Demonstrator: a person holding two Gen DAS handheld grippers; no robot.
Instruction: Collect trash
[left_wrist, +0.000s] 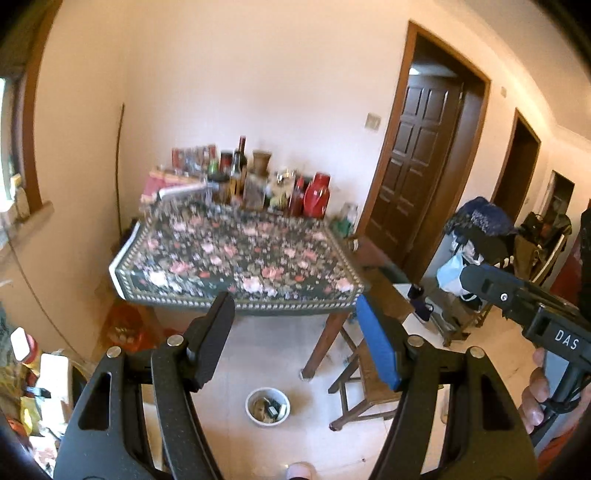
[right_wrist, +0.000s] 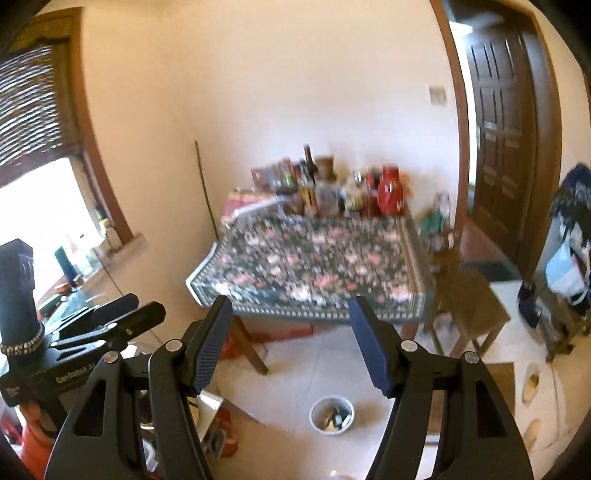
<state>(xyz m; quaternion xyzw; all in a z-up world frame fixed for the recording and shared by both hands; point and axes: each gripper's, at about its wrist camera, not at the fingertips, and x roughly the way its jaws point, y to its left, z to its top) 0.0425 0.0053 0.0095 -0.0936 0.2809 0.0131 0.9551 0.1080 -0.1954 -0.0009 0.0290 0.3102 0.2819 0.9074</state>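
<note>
1. Currently, your left claw (left_wrist: 295, 328) stands wide and empty.
2. Your right claw (right_wrist: 290, 332) likewise stands wide, holding nothing.
3. Below both, the white trash bowl (left_wrist: 267, 406) sits on the floor, near the floral-clothed bench (left_wrist: 236, 254).

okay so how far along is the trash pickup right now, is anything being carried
Done: the small round white bin on the floor already holds scraps, and the near part of the floral-cloth table shows no litter. In hand: nothing; the left gripper and right gripper are both open and empty. Left: can't tell; the clutter at the far table edge is blurred.
</note>
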